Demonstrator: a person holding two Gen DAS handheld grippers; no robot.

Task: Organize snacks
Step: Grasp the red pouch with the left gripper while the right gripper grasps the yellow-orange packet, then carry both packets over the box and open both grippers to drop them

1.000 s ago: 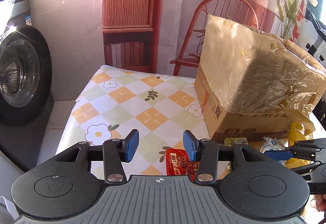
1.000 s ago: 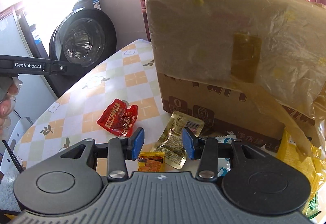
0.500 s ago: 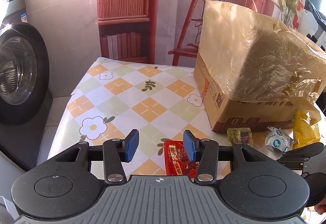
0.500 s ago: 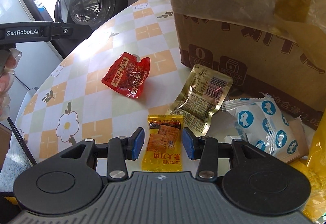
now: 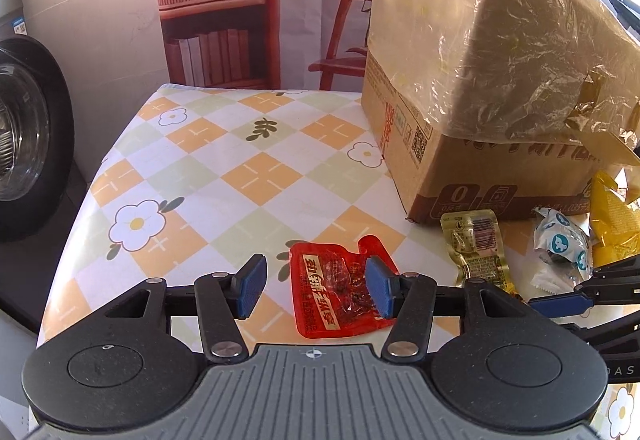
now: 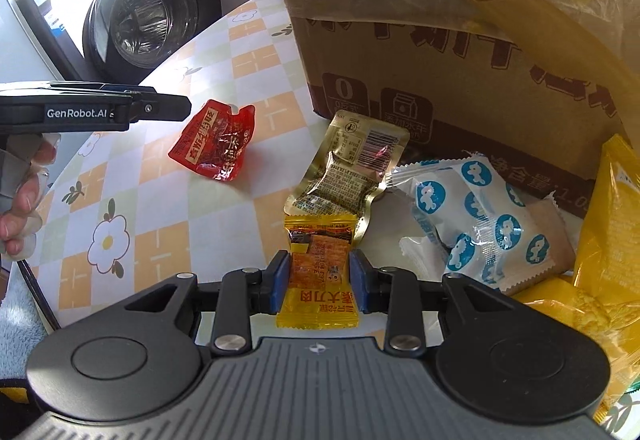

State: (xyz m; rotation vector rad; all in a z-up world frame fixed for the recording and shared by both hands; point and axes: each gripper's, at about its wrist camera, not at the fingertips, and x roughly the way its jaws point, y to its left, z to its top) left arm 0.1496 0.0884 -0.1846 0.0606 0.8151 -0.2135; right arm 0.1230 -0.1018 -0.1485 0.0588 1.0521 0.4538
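Note:
A red snack packet (image 5: 336, 290) lies flat on the checked tablecloth; my left gripper (image 5: 314, 286) is open and hangs just over it, one pad on each side. It also shows in the right wrist view (image 6: 214, 148). My right gripper (image 6: 319, 282) has closed its pads onto the sides of a small orange-yellow packet (image 6: 320, 272) on the table. Beyond it lie a gold packet (image 6: 348, 172), a white packet with blue dots (image 6: 476, 224) and yellow bags (image 6: 608, 240).
A big cardboard box (image 5: 472, 108) under crinkled plastic stands at the right of the table. A washing machine (image 5: 24, 144) is off the table's left edge (image 5: 84, 192). A red chair (image 5: 348, 40) stands behind the table.
Both grippers have come down toward the table. The left one moved over the red packet. The right one moved onto the orange-yellow packet and closed its pads on it.

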